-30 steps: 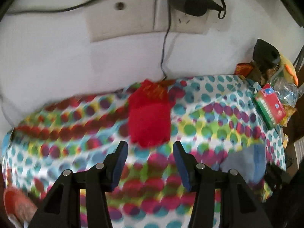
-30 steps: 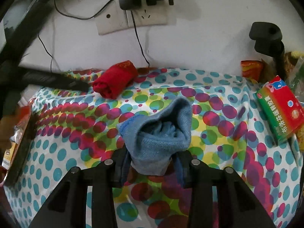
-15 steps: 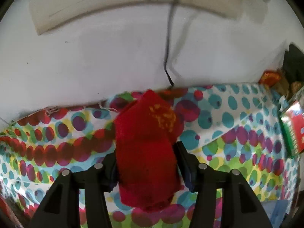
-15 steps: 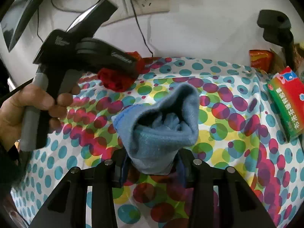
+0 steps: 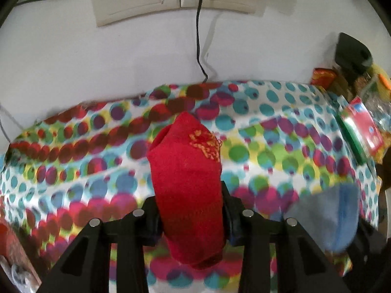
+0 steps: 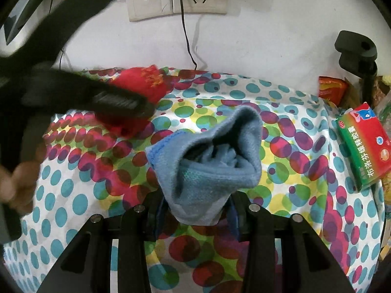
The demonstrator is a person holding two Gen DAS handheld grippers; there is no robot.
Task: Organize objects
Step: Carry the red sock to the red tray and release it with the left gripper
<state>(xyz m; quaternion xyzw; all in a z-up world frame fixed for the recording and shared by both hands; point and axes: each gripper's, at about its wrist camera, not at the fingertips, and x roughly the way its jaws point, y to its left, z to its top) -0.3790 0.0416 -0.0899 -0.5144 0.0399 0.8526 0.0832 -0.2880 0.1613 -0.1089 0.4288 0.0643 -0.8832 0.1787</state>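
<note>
Left claw point(image 5: 190, 217) squeezes our soft red sock point(image 5: 188, 180) | right claw point(image 6: 195, 217) squeezes our fuzzy blue sock point(image 6: 207, 161) | both picked up, neither put away yet

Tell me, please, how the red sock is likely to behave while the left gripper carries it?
The red sock will probably flop: its free end sags below the left gripper. It looks light, a small knit bundle. Slipping seems unlikely, since the fabric bunches between the fingers.

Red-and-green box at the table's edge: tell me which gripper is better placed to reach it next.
Right, though both are occupied. The red-and-green box lies just right of the right gripper, which holds the blue sock. The left gripper, holding the red sock, sits farther away.
</note>
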